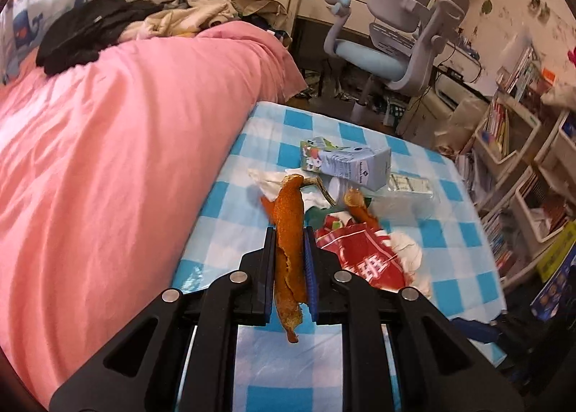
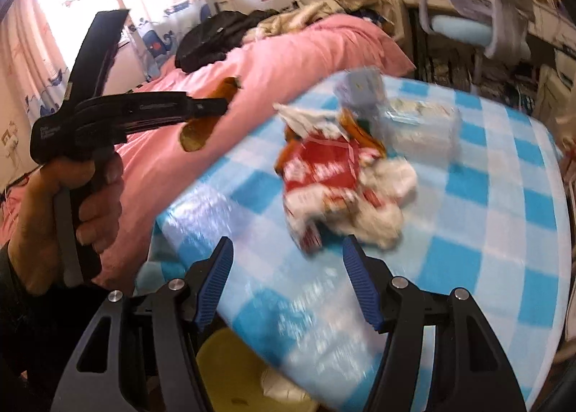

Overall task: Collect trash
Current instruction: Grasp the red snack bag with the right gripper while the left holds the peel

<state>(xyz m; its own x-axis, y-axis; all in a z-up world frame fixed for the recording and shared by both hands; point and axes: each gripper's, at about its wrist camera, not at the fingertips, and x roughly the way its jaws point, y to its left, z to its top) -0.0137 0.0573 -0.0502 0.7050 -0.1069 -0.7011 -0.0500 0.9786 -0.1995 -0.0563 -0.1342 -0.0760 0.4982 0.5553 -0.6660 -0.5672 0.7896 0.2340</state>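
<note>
Orange peel (image 1: 288,232) pinched in left claw (image 1: 289,250); right claw (image 2: 286,286) wide apart, empty, above checkered table (image 2: 486,232).

- The left gripper (image 1: 289,243) was clamped on an orange peel (image 1: 288,232), held level.
- The left hand (image 2: 68,210) gripped its handle.
- The right gripper (image 2: 286,264) hovered with jaws spread wide.

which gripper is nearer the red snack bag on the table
Left, probably. The left gripper, shut on an orange peel, sits beside the red snack bag; the open right gripper hangs nearer the table edge.
</note>
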